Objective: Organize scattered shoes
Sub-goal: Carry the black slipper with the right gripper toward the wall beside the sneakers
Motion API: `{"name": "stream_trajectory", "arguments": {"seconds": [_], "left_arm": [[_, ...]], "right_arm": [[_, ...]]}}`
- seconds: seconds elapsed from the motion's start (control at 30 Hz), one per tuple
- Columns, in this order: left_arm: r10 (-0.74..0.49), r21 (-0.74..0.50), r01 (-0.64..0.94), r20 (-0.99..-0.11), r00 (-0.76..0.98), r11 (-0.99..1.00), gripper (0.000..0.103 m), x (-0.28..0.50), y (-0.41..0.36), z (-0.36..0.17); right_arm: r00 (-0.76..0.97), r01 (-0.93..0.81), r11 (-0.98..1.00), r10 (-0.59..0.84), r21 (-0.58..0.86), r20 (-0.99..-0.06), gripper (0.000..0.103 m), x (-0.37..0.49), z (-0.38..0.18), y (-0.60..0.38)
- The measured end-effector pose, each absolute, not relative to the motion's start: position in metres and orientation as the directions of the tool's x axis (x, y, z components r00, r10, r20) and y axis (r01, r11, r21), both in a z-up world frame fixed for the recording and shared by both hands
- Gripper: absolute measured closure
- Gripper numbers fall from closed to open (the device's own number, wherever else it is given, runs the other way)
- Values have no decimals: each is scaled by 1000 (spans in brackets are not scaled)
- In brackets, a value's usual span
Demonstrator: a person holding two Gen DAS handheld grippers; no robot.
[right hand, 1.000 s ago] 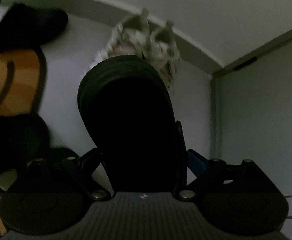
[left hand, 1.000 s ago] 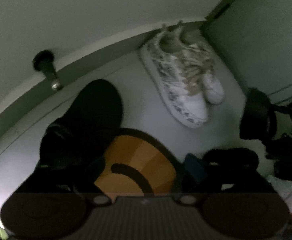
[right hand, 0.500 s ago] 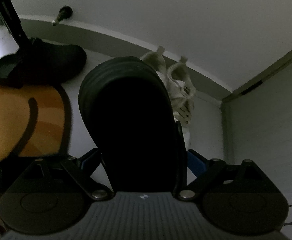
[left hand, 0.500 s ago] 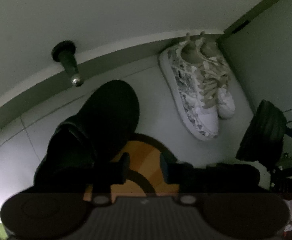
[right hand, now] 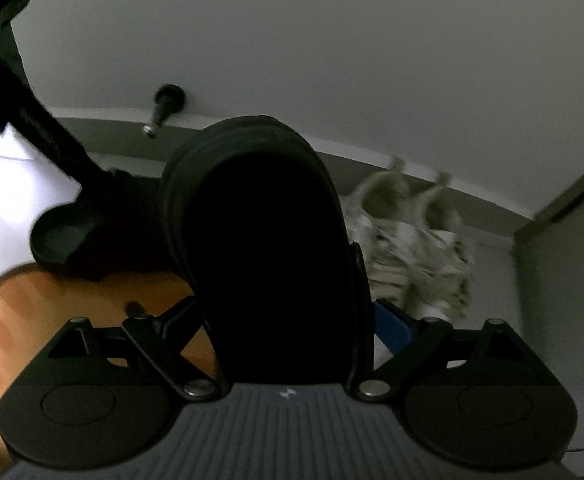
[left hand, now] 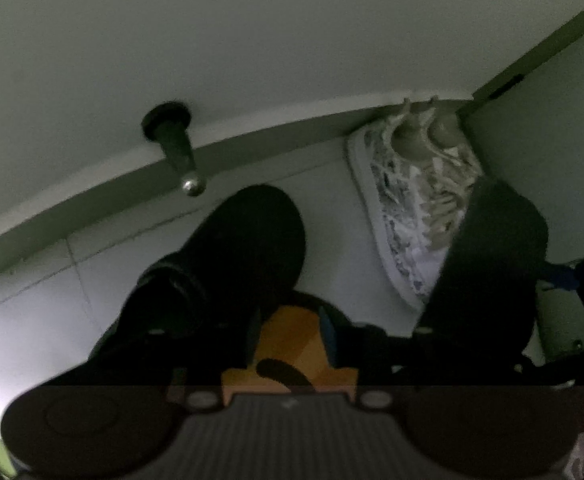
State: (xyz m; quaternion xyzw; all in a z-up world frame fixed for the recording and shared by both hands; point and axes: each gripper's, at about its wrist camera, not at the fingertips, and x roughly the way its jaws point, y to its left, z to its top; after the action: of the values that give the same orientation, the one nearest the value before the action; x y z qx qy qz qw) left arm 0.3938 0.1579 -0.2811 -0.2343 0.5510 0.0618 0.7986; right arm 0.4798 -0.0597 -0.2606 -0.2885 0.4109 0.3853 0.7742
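Black clog (right hand: 268,248) clamped in right gripper (right hand: 288,320) jaws; no readable markings.

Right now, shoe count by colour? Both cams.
Black clogs: 2, one on the floor by the left gripper, one clamped in the right gripper, sole to its camera.
White patterned sneakers: 2, a pair at the baseboard.
Total: 4

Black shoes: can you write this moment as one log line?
left tongs: open beside black shoe | right tongs: shut on second black shoe | white sneakers: by wall
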Motion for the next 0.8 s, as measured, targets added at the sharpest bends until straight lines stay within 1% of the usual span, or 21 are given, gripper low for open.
{"name": "stream_trajectory", "arguments": {"seconds": [0.1,0.33,0.63,0.73,0.8], "left_arm": [[-162,-312,-374,-910,381,873,69,393,163,-284],[-170,-320,-392,-913,370,863,69,392,171,-289],[-166,-320,-406,-914,371,856,69,391,171,-288],[-160,-319,-418,-914,372,851,69,391,172,-288],[-162,-324,-427,-914,373,844,67,391,174,-289]], "right_arm": [[332,-831,550,375,-81,-866,9,480,-269,-43],[286,-825,565,378,-26,-880,9,475,-289,-21],[343,-731,682,347,-17,-873,8,488,-312,-12],[357,-725,689,347,-23,-867,8,494,-318,-7],[370,-720,693,346,-32,-862,8,496,-324,-2]]}}
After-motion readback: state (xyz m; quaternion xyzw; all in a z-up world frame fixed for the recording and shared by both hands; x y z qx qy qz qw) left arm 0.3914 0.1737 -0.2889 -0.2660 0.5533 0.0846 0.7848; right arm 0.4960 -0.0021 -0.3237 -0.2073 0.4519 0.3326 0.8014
